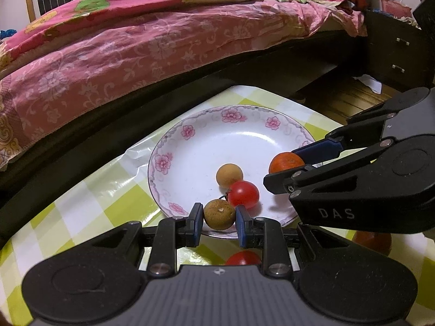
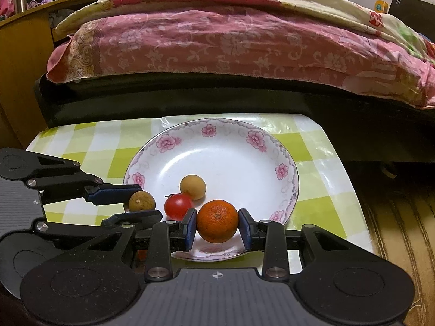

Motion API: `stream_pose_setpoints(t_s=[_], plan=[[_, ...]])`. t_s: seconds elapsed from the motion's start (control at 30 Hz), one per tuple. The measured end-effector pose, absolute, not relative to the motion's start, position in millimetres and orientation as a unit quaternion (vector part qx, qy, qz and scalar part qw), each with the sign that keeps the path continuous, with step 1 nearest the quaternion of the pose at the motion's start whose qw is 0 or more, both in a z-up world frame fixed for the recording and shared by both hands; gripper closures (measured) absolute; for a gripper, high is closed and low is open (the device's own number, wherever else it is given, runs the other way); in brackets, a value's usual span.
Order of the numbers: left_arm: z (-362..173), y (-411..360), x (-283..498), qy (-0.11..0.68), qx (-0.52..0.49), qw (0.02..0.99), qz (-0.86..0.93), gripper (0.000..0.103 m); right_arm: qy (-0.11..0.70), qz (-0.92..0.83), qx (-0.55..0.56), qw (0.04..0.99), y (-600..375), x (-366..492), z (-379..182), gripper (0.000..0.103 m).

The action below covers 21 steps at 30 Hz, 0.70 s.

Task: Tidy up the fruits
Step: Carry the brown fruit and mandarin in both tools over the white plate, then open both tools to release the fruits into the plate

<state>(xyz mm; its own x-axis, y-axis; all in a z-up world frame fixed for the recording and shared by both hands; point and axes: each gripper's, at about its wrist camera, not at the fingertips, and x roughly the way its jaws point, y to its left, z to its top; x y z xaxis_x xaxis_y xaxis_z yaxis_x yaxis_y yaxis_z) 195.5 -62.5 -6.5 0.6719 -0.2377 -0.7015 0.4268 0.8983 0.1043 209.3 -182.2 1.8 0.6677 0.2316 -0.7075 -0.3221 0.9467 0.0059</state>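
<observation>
A white plate with pink flowers [image 1: 190,130] [image 2: 285,171] sits on the checked tablecloth. In it lie a tan longan [image 1: 229,175] [image 2: 192,187] and a red cherry tomato [image 1: 243,194] [image 2: 178,206]. My left gripper [image 1: 219,218] [image 2: 136,203] is shut on a brown longan [image 1: 219,214] [image 2: 142,201] over the plate's near rim. My right gripper [image 2: 217,228] [image 1: 282,164] is shut on an orange mandarin [image 2: 217,221] [image 1: 285,162] over the plate's near side.
Another red tomato [image 1: 242,258] lies on the cloth under the left gripper, and a red fruit [image 1: 372,240] lies at right. The bed with a pink floral cover [image 1: 136,49] [image 2: 231,35] runs close behind the table. A dark cabinet [image 1: 391,49] stands at right.
</observation>
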Motion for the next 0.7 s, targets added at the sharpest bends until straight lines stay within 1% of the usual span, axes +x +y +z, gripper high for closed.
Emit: stream_pose_setpoints(t_s=[0.33,0.5,0.7], plan=[[-6.9,-62.4,197.1,0.362,0.129,0.905,-0.182,0.068,0.378,0.152,-0.055,0.912,-182.9,212.3,1.1,0.072],[-6.9,-61.3,198.3,0.362,0.125,0.906,-0.179,0.067,0.374,0.149,-0.056,0.914,-183.8,213.2,1.7,0.066],[-2.5,-57.5,196.7,0.358,0.120,0.910,-0.174,0.066,0.369,0.148,-0.052,0.916,-186.0,213.1,3.2,0.066]])
